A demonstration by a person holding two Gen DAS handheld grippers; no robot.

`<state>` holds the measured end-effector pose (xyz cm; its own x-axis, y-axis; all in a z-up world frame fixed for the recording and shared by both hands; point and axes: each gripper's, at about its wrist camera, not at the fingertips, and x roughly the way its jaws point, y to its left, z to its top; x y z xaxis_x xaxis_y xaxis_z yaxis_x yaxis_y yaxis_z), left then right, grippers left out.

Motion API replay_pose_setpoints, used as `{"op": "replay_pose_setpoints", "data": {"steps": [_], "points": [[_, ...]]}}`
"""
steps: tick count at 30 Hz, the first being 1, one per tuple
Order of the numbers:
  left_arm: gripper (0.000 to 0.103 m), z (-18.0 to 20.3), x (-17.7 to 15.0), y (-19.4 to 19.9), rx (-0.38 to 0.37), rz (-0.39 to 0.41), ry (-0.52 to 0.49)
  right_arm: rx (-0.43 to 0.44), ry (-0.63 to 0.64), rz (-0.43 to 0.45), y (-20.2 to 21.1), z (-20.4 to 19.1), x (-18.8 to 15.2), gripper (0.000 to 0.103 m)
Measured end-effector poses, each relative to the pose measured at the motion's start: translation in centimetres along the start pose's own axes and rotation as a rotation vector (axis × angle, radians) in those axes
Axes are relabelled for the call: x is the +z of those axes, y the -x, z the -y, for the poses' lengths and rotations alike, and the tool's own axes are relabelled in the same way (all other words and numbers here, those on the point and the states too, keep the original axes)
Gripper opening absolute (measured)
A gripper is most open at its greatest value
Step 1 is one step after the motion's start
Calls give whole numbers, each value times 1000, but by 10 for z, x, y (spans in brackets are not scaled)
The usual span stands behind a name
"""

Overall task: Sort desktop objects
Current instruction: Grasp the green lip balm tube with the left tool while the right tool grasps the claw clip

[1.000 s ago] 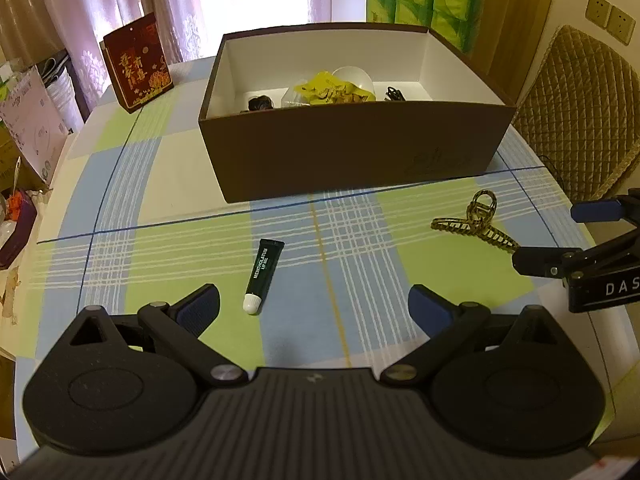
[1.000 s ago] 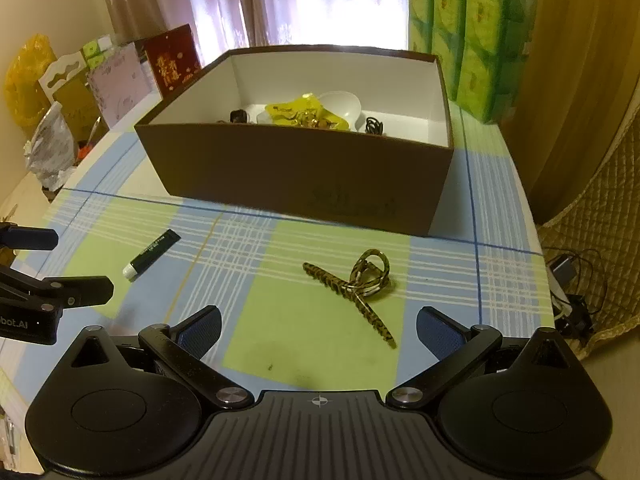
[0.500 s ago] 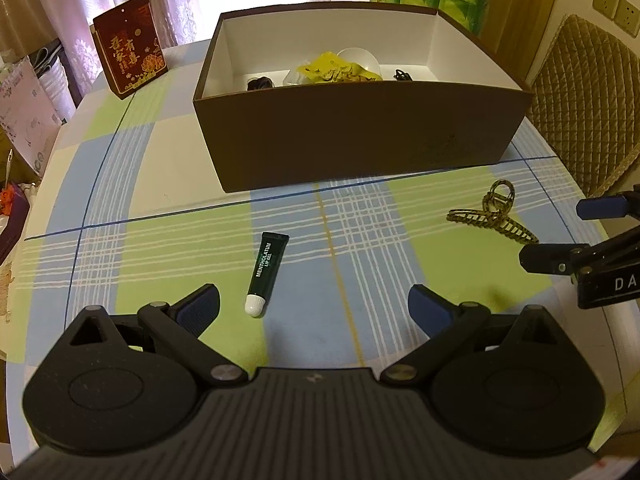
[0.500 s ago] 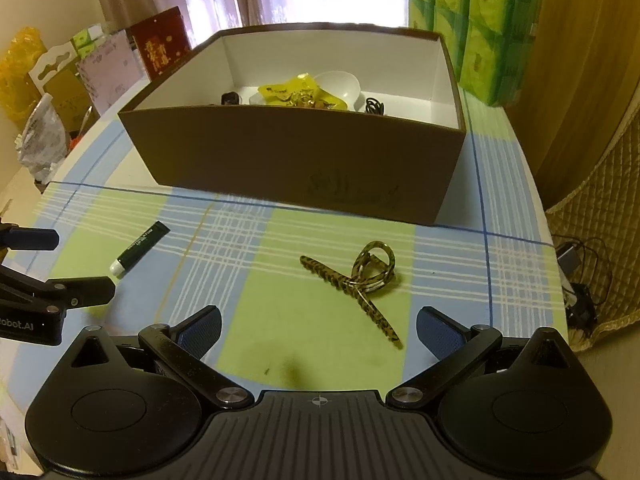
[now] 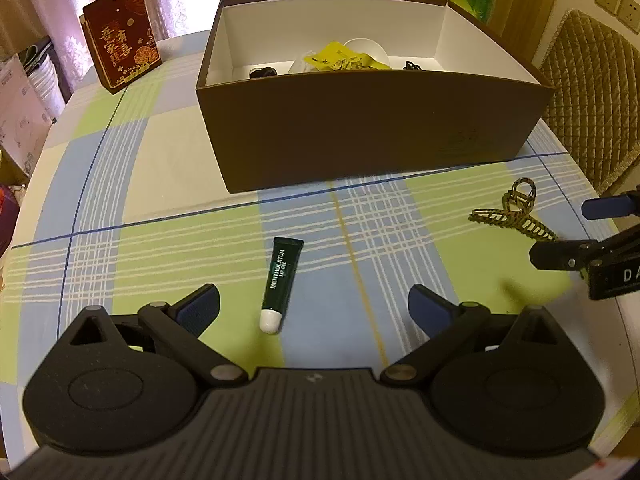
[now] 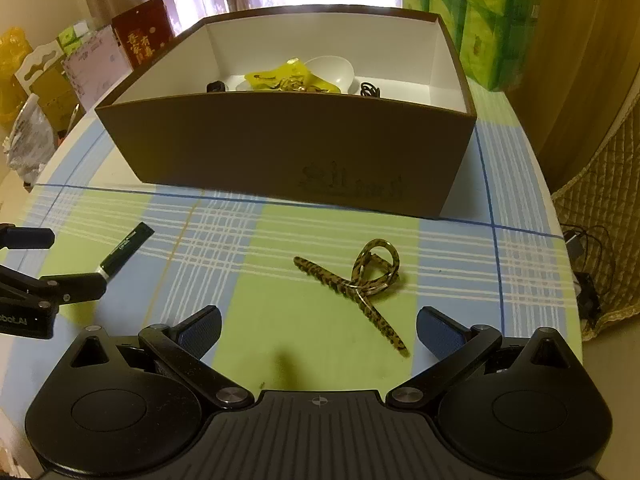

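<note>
A dark green lip gel tube (image 5: 280, 284) with a white cap lies on the checked tablecloth, its cap end between the fingertips of my open left gripper (image 5: 314, 310). A leopard-print hair claw (image 6: 352, 284) lies flat just ahead of my open right gripper (image 6: 319, 330), its long prong reaching between the fingers. Neither gripper holds anything. Behind both stands a brown box (image 5: 376, 128) with a white inside, holding a yellow packet (image 6: 280, 80), a white bowl and small dark items. The tube (image 6: 126, 250) and the claw (image 5: 514, 216) each show in the other view.
A red card box (image 5: 120, 54) stands at the table's back left. Green tissue packs (image 6: 492, 16) are stacked behind the brown box. A quilted chair back (image 5: 592, 92) is off the right edge. Bags and boxes (image 6: 36, 92) crowd the left beyond the table.
Both grippers have moved forward and lower toward the table; the tube and the hair claw now lie closer to the fingertips. Both stay open, and the objects have not moved.
</note>
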<state>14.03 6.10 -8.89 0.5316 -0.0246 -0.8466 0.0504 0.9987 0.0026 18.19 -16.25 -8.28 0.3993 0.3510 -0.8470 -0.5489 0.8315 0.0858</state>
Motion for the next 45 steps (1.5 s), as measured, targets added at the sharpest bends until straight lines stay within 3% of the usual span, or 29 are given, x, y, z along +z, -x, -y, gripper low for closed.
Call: {"op": "replay_pose_setpoints", "data": {"steps": [9,15,21,29,31,34,45], "points": [[98,-15,-4,-16,-19,14,-14,-5,27,66,-11,9,-13,101],[91,-22,1,-33,-28,25,-44,-15,-1,55,-18,19,-13,101],[75,-28,4,-50,-37,-9,-64,-26,-15,47,-22,25,-14,101],[40,-37,-3,-60,-57,-40,-69,-27,-21,47,-25,30,-14,101],[36,-37,-4,-60,-56,-31,-84,-25,-15,49,-27,30,-14,101],[15,-37,-3,-58,-69,-33,-77,-20,0,59,-29,29,-15,101],[13,-32,-16,-47,-49,-61,-16,-65,147,92,-48,21,-14,99]]}}
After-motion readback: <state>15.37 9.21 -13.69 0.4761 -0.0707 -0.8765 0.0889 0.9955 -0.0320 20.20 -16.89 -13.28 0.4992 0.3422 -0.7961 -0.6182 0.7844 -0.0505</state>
